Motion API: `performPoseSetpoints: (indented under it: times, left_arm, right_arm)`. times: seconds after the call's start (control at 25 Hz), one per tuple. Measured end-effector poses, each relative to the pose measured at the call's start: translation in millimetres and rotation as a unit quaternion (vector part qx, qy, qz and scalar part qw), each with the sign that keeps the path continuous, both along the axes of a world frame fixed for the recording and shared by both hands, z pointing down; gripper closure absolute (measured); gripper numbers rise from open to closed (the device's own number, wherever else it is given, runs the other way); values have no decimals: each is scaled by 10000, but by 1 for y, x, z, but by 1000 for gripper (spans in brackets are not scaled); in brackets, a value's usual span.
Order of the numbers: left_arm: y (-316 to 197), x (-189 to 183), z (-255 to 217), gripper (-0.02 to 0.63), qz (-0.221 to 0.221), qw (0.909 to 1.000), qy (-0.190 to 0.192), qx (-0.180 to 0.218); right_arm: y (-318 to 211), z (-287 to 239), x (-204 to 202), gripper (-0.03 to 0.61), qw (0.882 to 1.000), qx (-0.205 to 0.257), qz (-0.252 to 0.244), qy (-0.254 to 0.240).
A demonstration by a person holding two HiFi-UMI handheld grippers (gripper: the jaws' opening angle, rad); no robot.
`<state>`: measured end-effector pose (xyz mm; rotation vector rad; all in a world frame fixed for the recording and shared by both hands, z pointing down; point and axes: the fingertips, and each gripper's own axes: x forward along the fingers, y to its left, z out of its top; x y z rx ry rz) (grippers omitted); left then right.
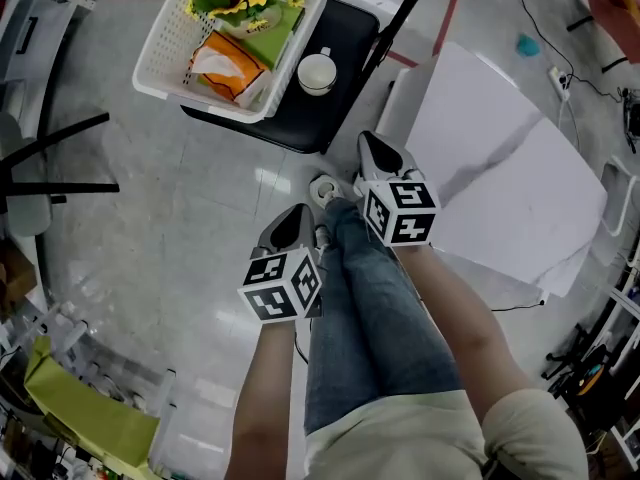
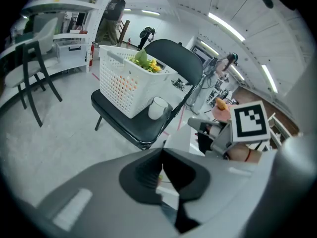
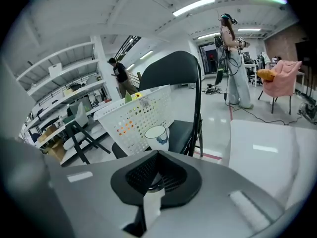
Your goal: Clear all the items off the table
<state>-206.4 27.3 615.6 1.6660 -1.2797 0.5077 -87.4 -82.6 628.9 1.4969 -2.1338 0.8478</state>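
Left claw [image 2: 161, 157] and right claw [image 3: 157, 156] are both closed and empty. Cup [image 1: 317, 72] at 12 o'clock on the chair [image 1: 343, 36] looks light, stiff and probably chippable; its rim suits a pinch.

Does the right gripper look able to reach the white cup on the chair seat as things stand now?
Probably yes. The cup stands uncovered on the chair seat beside the basket, and nothing lies between it and the right gripper. Those jaws are shut, so they must open first.
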Motion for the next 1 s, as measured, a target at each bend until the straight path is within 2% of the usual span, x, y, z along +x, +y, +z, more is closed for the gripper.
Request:
performPoseSetpoints:
  times: [0.4, 0.64, 1.0]
  left_arm:
    - [32, 9, -49, 604, 233, 9994, -153, 212]
    - [42, 17, -92, 604, 301, 9989, -107, 351]
    - [55, 19, -153, 604, 281, 9980, 18, 568]
  right_arm:
    - [48, -66, 18, 580, 10000, 29, 54, -48]
    - [79, -112, 29, 580, 10000, 12, -37, -7]
    - [107, -180, 12, 580, 9991, 151, -400, -48]
